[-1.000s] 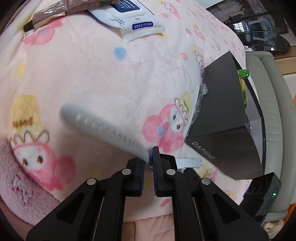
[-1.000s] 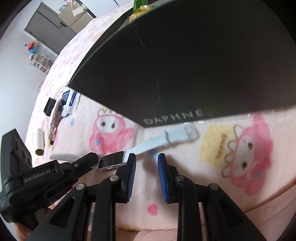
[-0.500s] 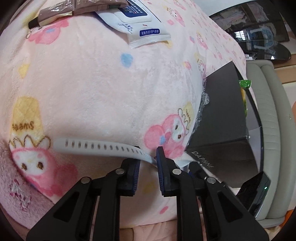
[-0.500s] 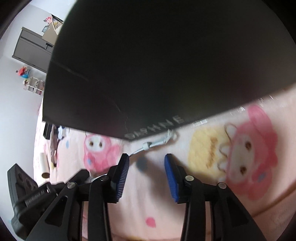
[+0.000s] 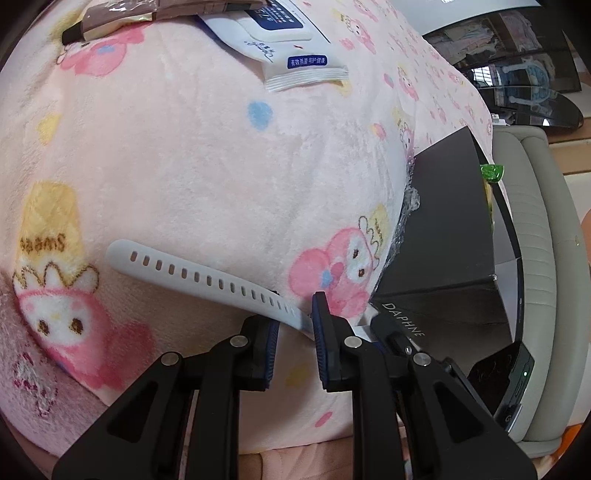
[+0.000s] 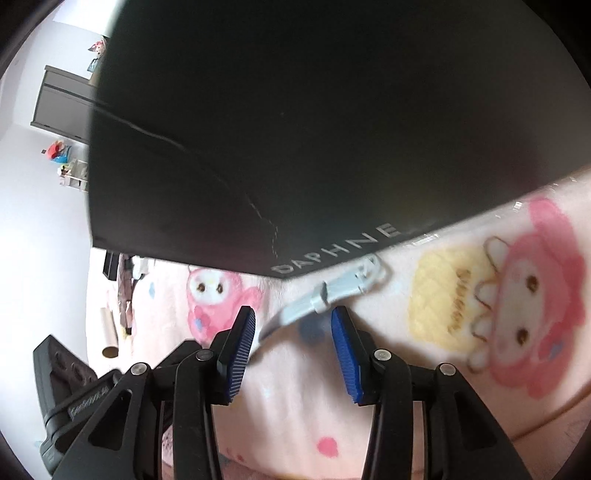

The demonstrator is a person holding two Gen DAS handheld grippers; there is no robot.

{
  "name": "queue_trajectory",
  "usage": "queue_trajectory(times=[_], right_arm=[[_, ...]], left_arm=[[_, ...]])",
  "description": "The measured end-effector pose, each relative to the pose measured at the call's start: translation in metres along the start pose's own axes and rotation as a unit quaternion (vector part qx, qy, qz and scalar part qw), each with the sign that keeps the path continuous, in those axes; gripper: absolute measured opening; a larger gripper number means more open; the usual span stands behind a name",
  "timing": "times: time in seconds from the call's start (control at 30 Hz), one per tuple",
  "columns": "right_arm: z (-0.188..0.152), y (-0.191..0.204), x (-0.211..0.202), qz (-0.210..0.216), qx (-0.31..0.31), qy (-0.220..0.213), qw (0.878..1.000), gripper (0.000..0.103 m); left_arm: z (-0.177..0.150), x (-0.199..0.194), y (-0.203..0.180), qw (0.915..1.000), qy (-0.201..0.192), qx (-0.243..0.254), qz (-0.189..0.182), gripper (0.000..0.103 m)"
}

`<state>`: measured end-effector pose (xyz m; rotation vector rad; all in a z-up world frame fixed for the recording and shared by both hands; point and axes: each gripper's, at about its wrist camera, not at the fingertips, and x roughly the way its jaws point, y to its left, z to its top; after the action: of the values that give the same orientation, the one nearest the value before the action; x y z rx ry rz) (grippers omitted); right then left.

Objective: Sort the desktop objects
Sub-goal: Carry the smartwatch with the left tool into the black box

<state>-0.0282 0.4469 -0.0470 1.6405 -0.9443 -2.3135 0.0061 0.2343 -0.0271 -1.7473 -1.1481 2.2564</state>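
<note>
White watch strap (image 5: pixel 207 280) lying on pink cartoon blanket (image 5: pixel 184 166), perforated end passing between left claw (image 5: pixel 293 325), jaws slightly parted after opening, no firm clamp evident, buckle end (image 6: pixel 347 284) beside black DAPHNE box (image 6: pixel 295 129), right claw (image 6: pixel 293 332) apart, having just widened, straddling strap.

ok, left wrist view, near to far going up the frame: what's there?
Left claw → white watch strap between its pads → bare stretch of pink cartoon blanket → white wet-wipes pack → brown sachet at the top edge.
</note>
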Motion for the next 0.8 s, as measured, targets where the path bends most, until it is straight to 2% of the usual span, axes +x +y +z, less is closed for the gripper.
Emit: queue_trajectory(times=[0.03,0.13,0.23,0.37,0.5,0.7,0.8], right_arm=[[0.000,0.001,0.001,0.001,-0.007,-0.004,1.000,0.039],[0.000,0.007,-0.004,0.007,-0.027,-0.010,1.000,0.012],[-0.005,0.016,-0.016,0.014,-0.048,-0.013,0.999,0.008],[-0.018,0.024,-0.039,0.026,-0.075,-0.029,0.996,0.007],[-0.020,0.039,-0.067,0.049,-0.095,-0.066,0.992,0.007],[0.000,0.060,-0.117,0.083,-0.130,-0.112,0.982,0.007],[0.026,0.063,-0.144,0.074,-0.153,-0.155,0.973,0.007]], left_arm=[[0.000,0.000,-0.002,1.0000,-0.001,0.006,0.003,0.014],[-0.002,-0.005,-0.006,0.9998,-0.005,0.019,-0.009,0.008],[-0.004,-0.016,-0.009,0.9992,-0.012,0.026,-0.027,0.007],[-0.008,-0.032,-0.016,0.9981,-0.027,0.040,-0.039,0.007],[-0.009,-0.049,-0.026,0.9966,-0.023,0.039,-0.070,0.007],[0.003,-0.084,-0.083,0.9880,-0.047,0.100,-0.108,0.007],[0.014,-0.084,-0.122,0.9824,-0.044,0.133,-0.124,0.007]])
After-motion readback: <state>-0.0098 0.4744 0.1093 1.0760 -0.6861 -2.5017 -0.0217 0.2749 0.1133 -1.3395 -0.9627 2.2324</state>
